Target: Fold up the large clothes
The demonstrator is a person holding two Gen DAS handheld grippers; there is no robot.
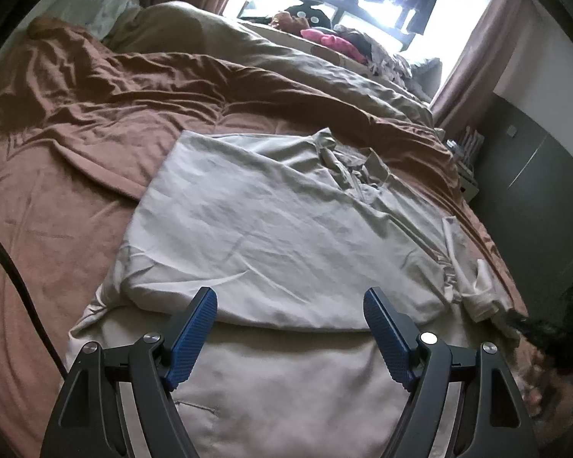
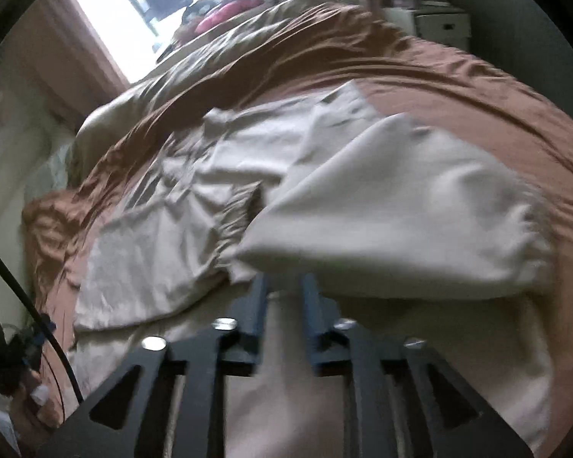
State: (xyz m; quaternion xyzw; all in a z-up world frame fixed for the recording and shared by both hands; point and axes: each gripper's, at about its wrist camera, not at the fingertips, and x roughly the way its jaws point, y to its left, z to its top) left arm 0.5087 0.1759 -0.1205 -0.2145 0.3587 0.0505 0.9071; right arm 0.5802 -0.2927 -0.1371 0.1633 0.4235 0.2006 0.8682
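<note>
the left gripper (image 1: 290, 318) is hovering with jaws wide apart over the near fold of the beige garment (image 1: 271, 221). the right gripper (image 2: 284, 297) is pinching a raised flap of it. the garment is lying on the brown bedspread (image 1: 57, 191); beyond, a clothes pile (image 1: 336, 42) is sitting by the window.

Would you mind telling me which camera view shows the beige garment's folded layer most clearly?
The left wrist view: it is sharp and shows the beige garment lying flat on the brown bedding, with the fold's edge running between the open left gripper. The right wrist view shows the same garment blurred by motion, a sleeve bulging near the right gripper.
</note>
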